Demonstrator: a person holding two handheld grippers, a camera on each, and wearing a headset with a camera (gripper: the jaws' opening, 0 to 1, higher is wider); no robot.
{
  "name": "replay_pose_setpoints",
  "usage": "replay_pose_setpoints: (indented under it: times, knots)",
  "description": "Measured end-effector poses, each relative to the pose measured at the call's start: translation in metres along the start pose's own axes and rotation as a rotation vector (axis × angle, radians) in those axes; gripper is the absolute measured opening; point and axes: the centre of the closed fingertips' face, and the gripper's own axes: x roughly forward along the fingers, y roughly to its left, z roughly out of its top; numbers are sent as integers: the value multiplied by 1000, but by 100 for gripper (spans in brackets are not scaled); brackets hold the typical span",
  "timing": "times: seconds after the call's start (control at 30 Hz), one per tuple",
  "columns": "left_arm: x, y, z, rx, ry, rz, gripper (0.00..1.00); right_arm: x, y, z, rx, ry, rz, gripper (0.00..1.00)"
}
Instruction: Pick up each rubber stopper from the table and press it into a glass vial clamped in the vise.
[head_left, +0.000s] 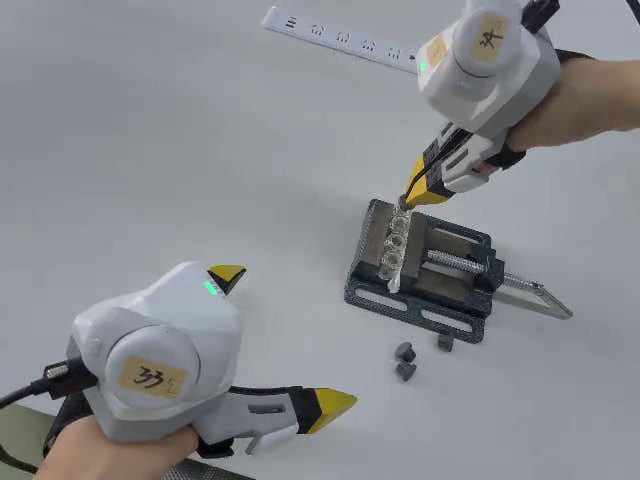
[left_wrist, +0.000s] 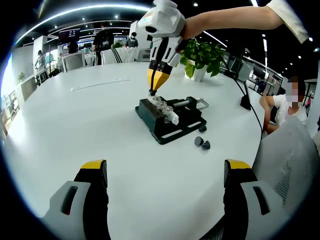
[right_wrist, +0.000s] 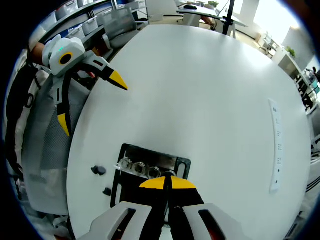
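A black vise (head_left: 462, 247) (left_wrist: 176, 125) (right_wrist: 150, 152) clamps a row of clear glass vials (head_left: 393, 250) (left_wrist: 165, 107) (right_wrist: 137, 166). My right gripper (head_left: 412, 197) (left_wrist: 154, 90) (right_wrist: 167, 182) points down at the vial at the far end of the row. Its yellow tips are shut on a small dark rubber stopper (head_left: 403, 204). Three loose dark stoppers (head_left: 405, 352) (left_wrist: 198, 141) (right_wrist: 98, 170) lie on the white table just in front of the vise. My left gripper (head_left: 282, 337) (left_wrist: 165, 167) (right_wrist: 92, 102) is held wide open and holds nothing, well to the near left of the vise.
A white power strip (head_left: 340, 38) (right_wrist: 275, 145) lies at the far side of the round table. A potted plant (left_wrist: 200, 55) and a black stand (left_wrist: 245, 102) are beyond the vise. A grey mesh chair (left_wrist: 295, 165) is at the table edge, with people seated around the room.
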Motion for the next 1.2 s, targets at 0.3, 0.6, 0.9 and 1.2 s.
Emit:
replay_pose_setpoints:
  times: [0.3, 0.6, 0.9, 1.2]
  knots:
    - [-1, 0, 2, -6, -4, 3, 97, 1, -3, -2, 26, -46, -18, 0]
    - [-1, -1, 1, -6, -2, 4, 97, 2, -2, -2, 41, -31, -25, 0]
    - [-2, 0, 1, -8, -4, 9, 97, 2, 1, -2, 63, -29, -12, 0]
    - [-1, 0, 0, -8, -1, 4, 97, 2, 3, -3, 51, -6, -15, 0]
